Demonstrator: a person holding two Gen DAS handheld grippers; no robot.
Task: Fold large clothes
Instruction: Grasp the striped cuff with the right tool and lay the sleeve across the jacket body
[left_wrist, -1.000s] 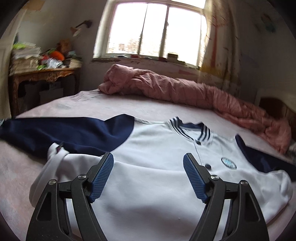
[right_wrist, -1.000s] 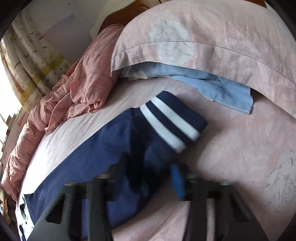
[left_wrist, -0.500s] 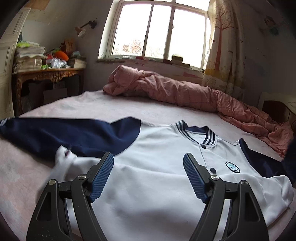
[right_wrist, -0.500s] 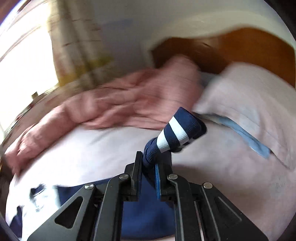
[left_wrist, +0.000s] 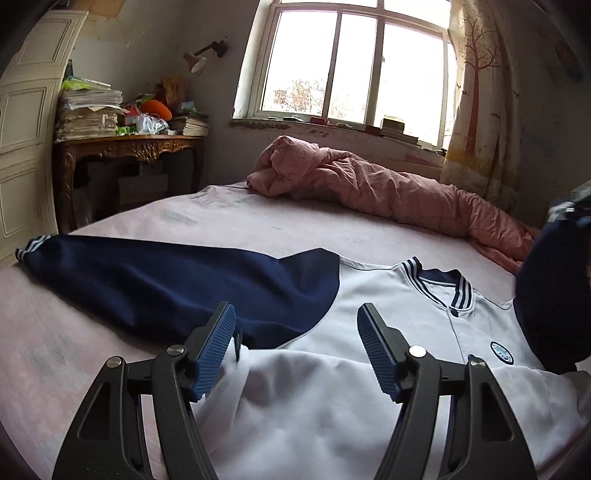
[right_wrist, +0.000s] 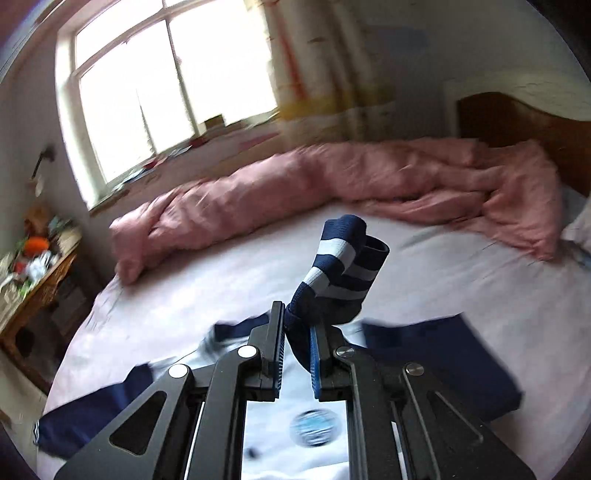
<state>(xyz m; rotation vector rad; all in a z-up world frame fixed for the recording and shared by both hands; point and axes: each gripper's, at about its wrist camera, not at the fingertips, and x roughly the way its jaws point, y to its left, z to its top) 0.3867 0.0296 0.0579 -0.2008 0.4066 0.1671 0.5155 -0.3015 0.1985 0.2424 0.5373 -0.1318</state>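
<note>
Pink-sheeted bed (left_wrist: 229, 229) carries it all: white-and-navy jacket (left_wrist: 369, 387) spread flat up front, rumpled pink quilt (left_wrist: 388, 192) bunched along the window side.

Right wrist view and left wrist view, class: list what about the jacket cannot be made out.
- Round badge: design smeared by motion blur, right wrist view.
- Jacket hem: hidden behind left gripper, left wrist view.
- Lifted sleeve: cut off by right edge, left wrist view.

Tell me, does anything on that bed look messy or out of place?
Yes: the pink quilt lies bunched along the bed's far edge, and one jacket sleeve cuff is pinched up in the right claw.
</note>
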